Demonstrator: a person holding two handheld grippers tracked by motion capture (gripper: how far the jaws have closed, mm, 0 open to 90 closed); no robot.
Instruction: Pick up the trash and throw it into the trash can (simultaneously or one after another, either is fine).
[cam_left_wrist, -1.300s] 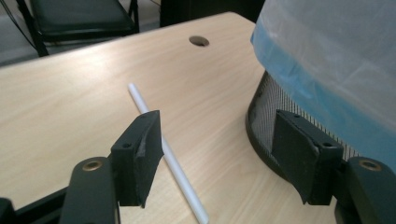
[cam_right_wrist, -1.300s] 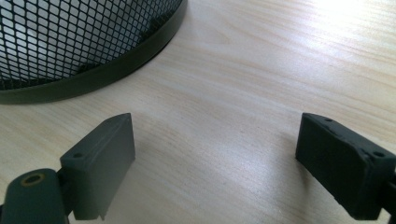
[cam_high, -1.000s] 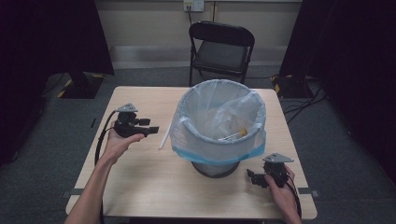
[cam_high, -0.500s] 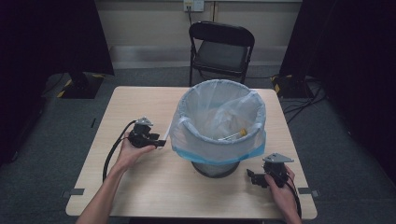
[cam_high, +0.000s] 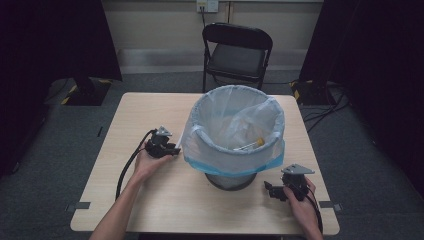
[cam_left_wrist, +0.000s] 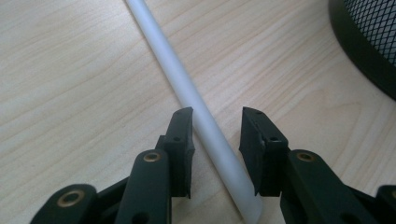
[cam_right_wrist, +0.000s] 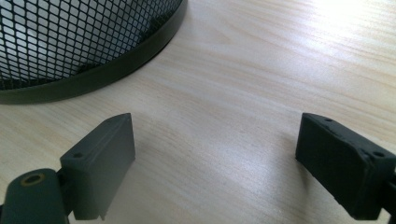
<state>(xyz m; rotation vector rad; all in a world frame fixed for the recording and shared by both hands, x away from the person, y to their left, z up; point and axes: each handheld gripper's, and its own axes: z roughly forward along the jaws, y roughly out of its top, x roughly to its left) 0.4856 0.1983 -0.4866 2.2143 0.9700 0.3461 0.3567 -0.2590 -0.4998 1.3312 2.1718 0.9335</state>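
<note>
On the counter (cam_high: 150, 105) stands the mesh waste bin (cam_high: 230, 177) lined with a pale plastic bag (cam_high: 235, 135), and just beside its left foot lies the thing we are after, a white plastic tube (cam_left_wrist: 187, 79), flat on the wood. Our left tongs (cam_left_wrist: 215, 140) straddle the near end of it, jaws partly open with a gap on each side, so nothing is gripped yet. We judge the tube light, stiff and smooth, hence inclined to roll or slip out sideways; we would take it across its width a little in from the end, squarely between the pads, and squeeze gently since a thin wall might flatten. Our right tongs (cam_right_wrist: 215, 163) rest low on the counter near the bin's base, jaws wide apart and holding nothing.
</note>
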